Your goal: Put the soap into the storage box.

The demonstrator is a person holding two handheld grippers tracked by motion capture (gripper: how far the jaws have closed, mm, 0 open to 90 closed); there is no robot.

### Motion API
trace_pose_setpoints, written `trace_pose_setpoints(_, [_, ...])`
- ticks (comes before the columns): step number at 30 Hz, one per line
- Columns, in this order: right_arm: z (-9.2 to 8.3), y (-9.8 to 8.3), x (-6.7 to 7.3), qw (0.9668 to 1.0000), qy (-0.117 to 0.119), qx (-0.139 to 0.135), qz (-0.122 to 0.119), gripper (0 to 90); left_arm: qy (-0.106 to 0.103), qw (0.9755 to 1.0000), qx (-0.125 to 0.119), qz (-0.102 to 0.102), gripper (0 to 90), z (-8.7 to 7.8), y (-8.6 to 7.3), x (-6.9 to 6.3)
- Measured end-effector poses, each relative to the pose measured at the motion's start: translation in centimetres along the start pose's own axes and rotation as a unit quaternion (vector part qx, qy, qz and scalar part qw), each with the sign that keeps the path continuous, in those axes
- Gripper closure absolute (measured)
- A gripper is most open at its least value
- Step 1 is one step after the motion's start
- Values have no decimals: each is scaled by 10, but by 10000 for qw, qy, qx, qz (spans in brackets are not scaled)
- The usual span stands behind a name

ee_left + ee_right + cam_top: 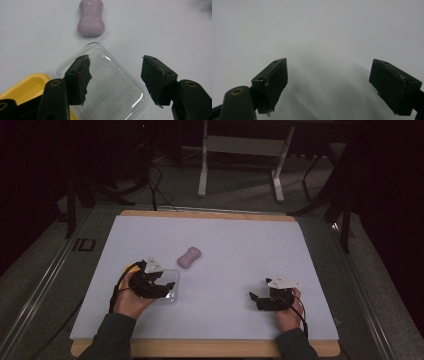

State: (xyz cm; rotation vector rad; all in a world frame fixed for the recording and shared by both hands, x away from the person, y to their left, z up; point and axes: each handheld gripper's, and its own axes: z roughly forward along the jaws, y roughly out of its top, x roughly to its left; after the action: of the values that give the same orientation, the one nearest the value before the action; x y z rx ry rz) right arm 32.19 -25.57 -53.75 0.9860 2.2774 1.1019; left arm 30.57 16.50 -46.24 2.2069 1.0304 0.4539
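A clear plastic box or lid point(115, 97) lies on the white mat, partly over a yellow tray point(27, 87). My left gripper point(115, 77) hangs over it with the jaws apart. The clear piece spans the gap and runs on behind the left pad point(78, 80), and I see no pad pressing on it. From above, the left gripper point(167, 287) is at the mat's front left, over the clear piece point(172, 296), with the yellow tray point(131, 267) behind the hand. A pink soap bar point(189, 257) point(90, 18) lies just beyond. My right gripper point(254, 299) point(328, 82) rests open at the front right over bare mat.
The white mat point(225, 235) covers a wooden table point(200, 348). Beyond the far edge stand the legs of a white frame point(240, 150) and cables on a dark floor.
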Motion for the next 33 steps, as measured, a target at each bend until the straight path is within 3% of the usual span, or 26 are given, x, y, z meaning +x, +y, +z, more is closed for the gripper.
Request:
trace_pose_setpoints(11, [-1, 0, 0, 10000, 18, -31, -9, 149, -40, 9999, 93, 46, 375, 9, 16, 13])
trace_pose_setpoints(33, [-1, 0, 0, 10000, 33, -67, -41, 185, -135, 9998, 136, 85, 369, 28, 42, 26])
